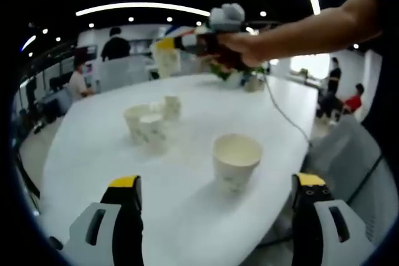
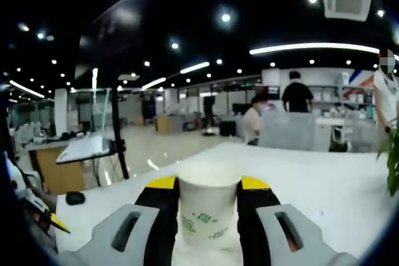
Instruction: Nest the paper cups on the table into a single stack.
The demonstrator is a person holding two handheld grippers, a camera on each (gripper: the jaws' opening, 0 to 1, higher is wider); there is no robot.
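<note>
Nearest in the left gripper view, the left tongs (image 1: 219, 192) are standing wide open with nothing between the jaws; the lower ends are being cut off by the frame. Just beyond the tips, one paper cup (image 1: 236, 159) is sitting upright on the white table (image 1: 112, 123), slightly right of centre. Farther and to the left, a cluster of cups (image 1: 149, 123) is standing close together; how many are in it is hard to tell, as they are blurring and overlapping. At the far top, a hand (image 1: 246, 48) is holding the right tongs (image 1: 167, 54), raised above the table and gripping a held cup (image 1: 167, 60); that cup is looking washed out.

In the right gripper view, the right tongs (image 2: 209, 185) are closing on the held cup (image 2: 208, 207) from both sides, its base being cut off at the bottom edge. Beyond, the table (image 2: 299, 172) is stretching away toward blurred people and desks.
</note>
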